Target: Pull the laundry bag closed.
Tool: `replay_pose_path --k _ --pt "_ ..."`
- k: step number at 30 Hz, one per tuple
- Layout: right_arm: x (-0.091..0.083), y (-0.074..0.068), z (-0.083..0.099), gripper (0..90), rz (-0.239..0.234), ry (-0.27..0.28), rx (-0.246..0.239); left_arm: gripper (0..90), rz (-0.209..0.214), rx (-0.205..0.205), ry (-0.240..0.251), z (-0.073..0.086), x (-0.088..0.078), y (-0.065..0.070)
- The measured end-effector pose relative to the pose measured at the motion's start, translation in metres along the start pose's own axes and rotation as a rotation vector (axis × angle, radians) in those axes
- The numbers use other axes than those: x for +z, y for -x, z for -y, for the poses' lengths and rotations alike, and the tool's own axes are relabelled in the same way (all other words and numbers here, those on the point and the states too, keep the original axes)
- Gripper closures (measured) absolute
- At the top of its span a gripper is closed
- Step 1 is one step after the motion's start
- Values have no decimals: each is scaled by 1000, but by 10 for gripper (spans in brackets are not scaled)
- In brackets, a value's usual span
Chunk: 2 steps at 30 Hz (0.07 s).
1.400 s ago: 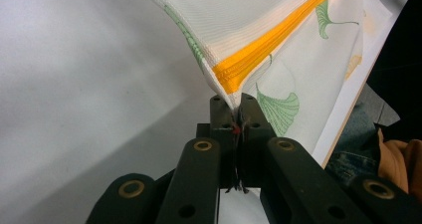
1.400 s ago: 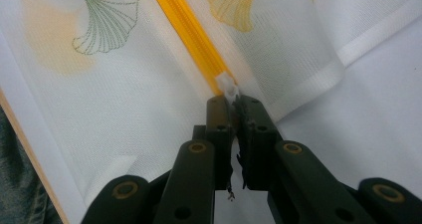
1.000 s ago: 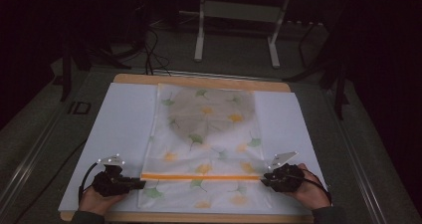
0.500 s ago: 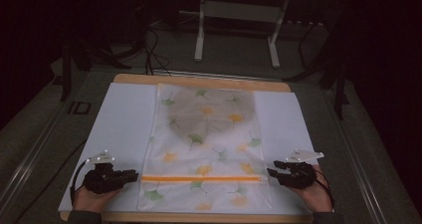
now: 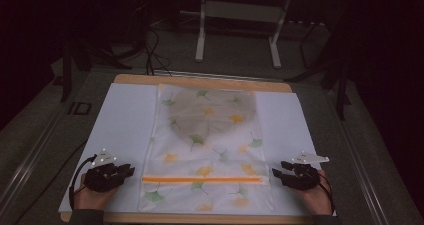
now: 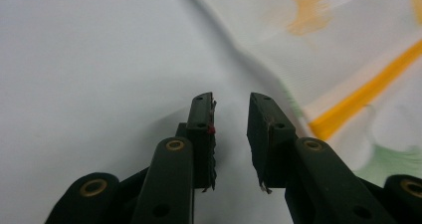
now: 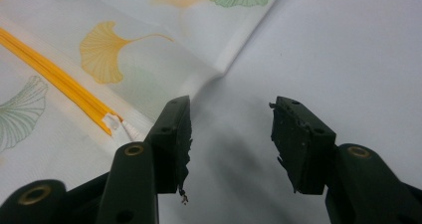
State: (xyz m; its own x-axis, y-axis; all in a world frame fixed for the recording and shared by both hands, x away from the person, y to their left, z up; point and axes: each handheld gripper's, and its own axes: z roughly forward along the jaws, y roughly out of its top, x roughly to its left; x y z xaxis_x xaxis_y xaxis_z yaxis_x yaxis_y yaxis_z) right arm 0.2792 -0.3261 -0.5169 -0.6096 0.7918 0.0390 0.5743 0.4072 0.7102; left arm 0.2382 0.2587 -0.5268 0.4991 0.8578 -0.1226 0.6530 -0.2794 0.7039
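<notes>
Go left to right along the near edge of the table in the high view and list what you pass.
left gripper → orange zipper on the leaf-print bag → right gripper

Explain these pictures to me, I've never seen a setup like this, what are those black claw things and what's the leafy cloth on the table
There is no robot here: a person sits at a table holding a two-jaw hand tool in each hand. The wide picture is taken from above, looking forward and down. In it the left gripper is at the lower left and the right gripper at the lower right. The two close-ups come from small cameras riding on each tool, looking along its black jaws.

On the table lies a white sheet, and on it a thin see-through bag printed with green and yellow leaves, closed by an orange zipper across its near end. Something greyish seems to sit inside its far half.

Nothing is held. Both pairs of jaws have just been opening and stand apart with nothing between them, each just beside an edge of the bag.
</notes>
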Motion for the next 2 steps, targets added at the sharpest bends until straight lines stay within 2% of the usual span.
replay_pose_path --k 2 --pt "1 1 1 487 22 17 8 718 -21 0 3 0 1 -1"
